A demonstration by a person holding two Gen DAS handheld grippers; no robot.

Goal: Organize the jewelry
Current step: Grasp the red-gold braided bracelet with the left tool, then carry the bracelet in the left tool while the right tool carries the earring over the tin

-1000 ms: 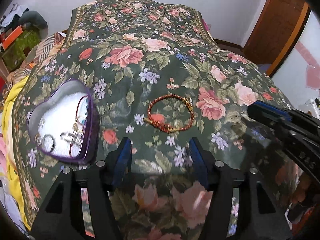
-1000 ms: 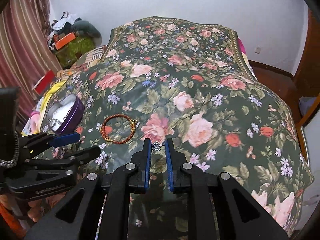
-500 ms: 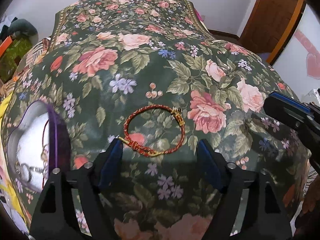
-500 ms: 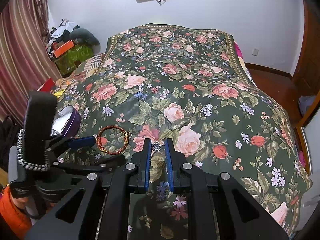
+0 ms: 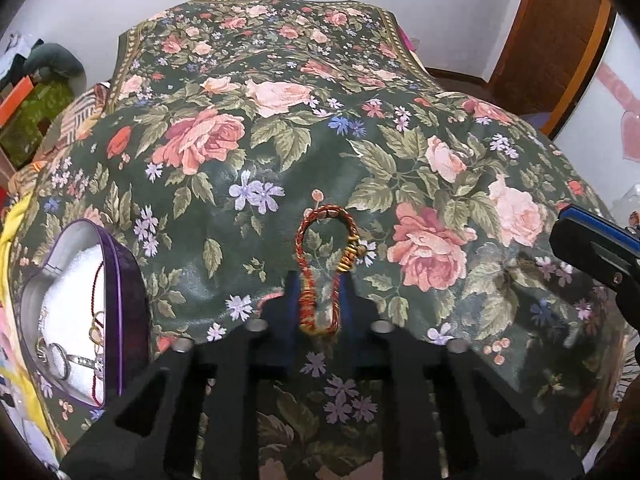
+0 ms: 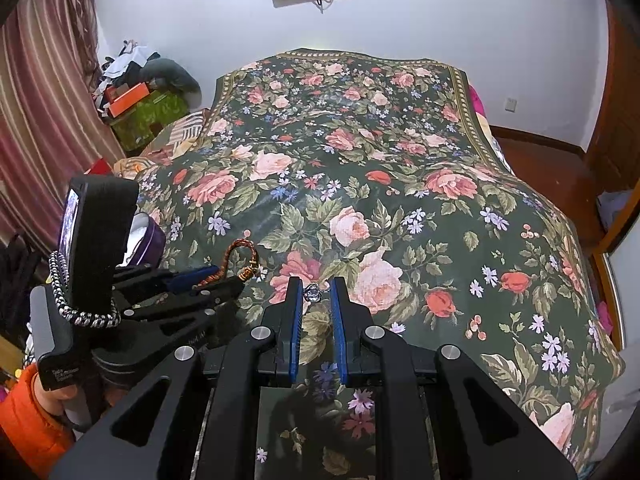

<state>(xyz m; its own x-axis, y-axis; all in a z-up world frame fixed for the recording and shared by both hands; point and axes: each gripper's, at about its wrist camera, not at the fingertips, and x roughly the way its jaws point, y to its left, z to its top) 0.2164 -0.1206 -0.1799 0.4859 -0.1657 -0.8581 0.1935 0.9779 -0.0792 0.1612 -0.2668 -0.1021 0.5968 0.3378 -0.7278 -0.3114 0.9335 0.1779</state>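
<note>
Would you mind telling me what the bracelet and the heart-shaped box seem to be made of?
The bracelet, pinched in the left gripper, looks like twisted red and gold cord with a shiny gold-coloured clasp; the woven strands show. The heart-shaped box seems to be metal, glossy purple outside with a silvery rim, and lined with white padding, probably foam.

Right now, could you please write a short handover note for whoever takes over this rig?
Left tool: shut on the red-and-gold braided bracelet, squeezed into a narrow loop and lifted off the floral bedspread.
Right tool: shut on a small silver ring at its fingertips.
The heart-shaped purple tin sits open to the left and already holds several rings and a thin red chain on white padding.
Left to do: carry the bracelet, then the ring, over to the tin and release them inside.
</note>
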